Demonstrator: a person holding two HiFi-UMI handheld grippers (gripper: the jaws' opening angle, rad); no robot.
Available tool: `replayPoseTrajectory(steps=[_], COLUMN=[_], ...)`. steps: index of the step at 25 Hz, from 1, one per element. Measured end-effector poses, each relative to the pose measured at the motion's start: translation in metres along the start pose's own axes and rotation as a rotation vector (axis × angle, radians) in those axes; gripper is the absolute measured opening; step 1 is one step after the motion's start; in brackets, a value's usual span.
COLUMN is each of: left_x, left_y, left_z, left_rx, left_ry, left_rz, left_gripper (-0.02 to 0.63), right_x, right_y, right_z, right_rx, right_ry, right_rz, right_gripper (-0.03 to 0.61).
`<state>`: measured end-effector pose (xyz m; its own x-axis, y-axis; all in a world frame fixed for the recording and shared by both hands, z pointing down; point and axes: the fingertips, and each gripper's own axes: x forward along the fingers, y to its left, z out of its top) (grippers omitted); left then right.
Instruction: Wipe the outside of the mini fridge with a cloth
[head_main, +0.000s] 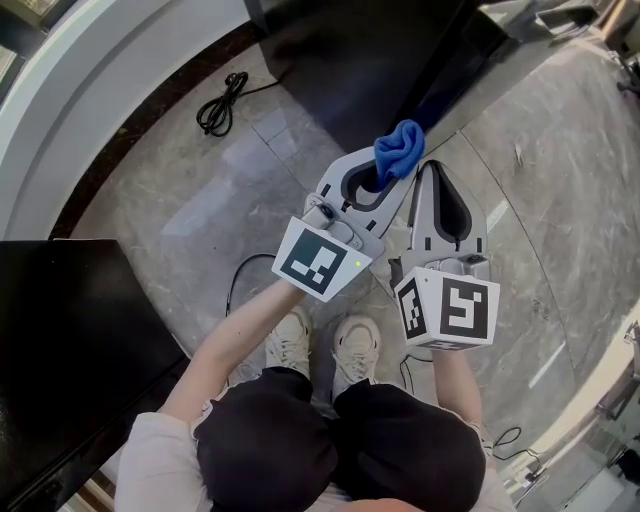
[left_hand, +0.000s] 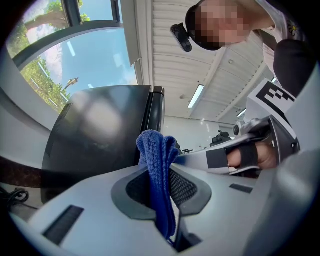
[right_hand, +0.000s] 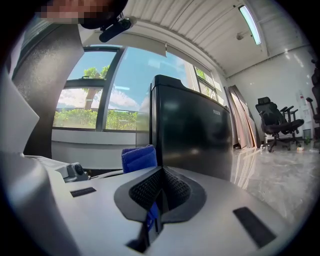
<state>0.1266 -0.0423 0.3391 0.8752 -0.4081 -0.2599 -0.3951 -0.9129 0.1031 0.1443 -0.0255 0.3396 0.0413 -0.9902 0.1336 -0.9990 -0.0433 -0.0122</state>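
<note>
**One soft cloth, gripped deep, close to the fridge's corner**

One blue cloth (left_hand: 157, 150) does all the work here. It looks light, limp and looped like terry, so it should fold and drag on a surface rather than slip. It stands doubled between the left tongs (left_hand: 161, 172), which are clamped on its middle. A rounded wad pokes past their tips toward the mini fridge (right_hand: 192, 132), and a tail hangs back into the slot.

That wad is probably the wiping face. A hold this deep should stop the cloth pulling free on a stroke. The wad is small, though, so pressing too flat could bring the hard tips against the fridge.

The cloth sits near the fridge's upright front corner, and whether it touches cannot be told. The fridge is a black, glossy, rigid box on the stone floor (head_main: 180, 190). Its sheen will likely show streaks, and it needs no grip.

The right tongs (right_hand: 161, 175) point at that same corner, just beside the cloth. They are closed together. A blue sliver shows low in their slot, and what it is cannot be told.
</note>
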Motion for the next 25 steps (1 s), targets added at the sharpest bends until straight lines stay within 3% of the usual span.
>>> replayPoseTrajectory(steps=[5, 10, 19, 25], left_x=[-0.001, -0.026, -0.058, -0.059], left_y=[0.003, 0.030, 0.159, 0.224], left_z=[0.002, 0.005, -0.001, -0.016], left_rx=[-0.023, -0.058, 0.038, 0.133], left_ry=[-0.016, -0.023, -0.002, 0.022], left_rz=[0.004, 0.105, 0.392, 0.452], left_gripper=[0.057, 0.057, 0.057, 0.057], right_x=[0.002, 0.004, 0.018, 0.048], right_y=[0.000, 0.011, 0.028, 0.061], right_z=[-0.003, -0.009, -0.021, -0.033], right_rx=[0.014, 0.002, 0.009, -0.021], right_ry=[0.009, 0.015, 0.051, 0.062], right_rz=[-0.005, 0.033, 0.080, 0.157], right_gripper=[0.011, 0.011, 0.011, 0.011])
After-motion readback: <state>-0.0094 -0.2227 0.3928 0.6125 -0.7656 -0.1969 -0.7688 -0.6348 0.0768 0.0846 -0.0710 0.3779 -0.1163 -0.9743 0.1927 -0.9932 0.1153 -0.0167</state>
